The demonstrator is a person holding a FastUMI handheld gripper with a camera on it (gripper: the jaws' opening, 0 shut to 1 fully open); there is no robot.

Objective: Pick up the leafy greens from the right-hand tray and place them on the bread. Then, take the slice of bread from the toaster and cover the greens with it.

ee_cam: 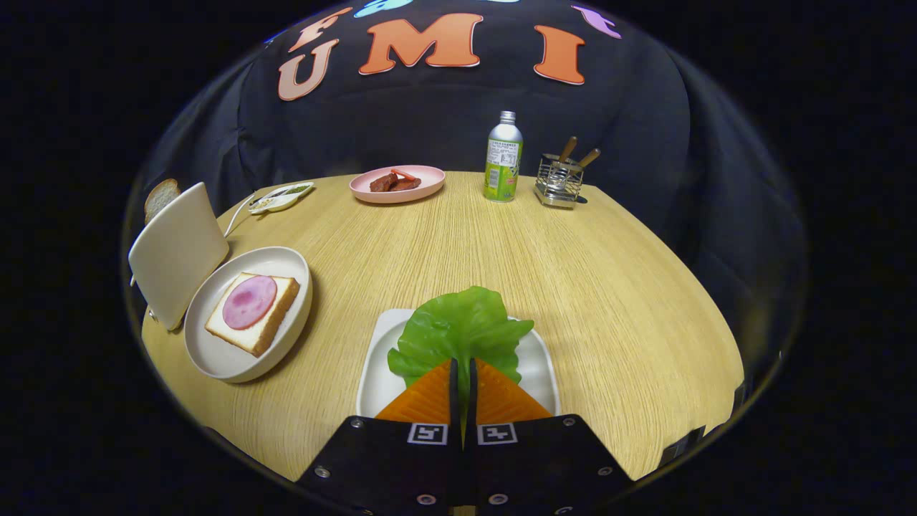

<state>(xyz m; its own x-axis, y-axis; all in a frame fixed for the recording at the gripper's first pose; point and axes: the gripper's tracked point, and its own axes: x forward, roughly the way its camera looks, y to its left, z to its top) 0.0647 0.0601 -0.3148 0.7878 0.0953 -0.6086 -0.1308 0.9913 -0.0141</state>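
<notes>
In the gripper view, the tongs [462, 373] were clamped together on the near edge of the leafy greens [458, 330], which lay on the white tray [376, 380] on the bench [573, 265]. The pick-up step appeared in hand; next, lifting and carrying leftward to the ham-topped bread [252, 313] on its plate [236, 362], beside the toaster [175, 251].

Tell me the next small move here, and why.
Probably lift the leafy greens straight up off the white tray. The gripper looks closed on the leaf's near edge, both fingers pressing it, while the leaf lies over the tray. The bread with its meat slice waits on the round plate beside the toaster.
</notes>
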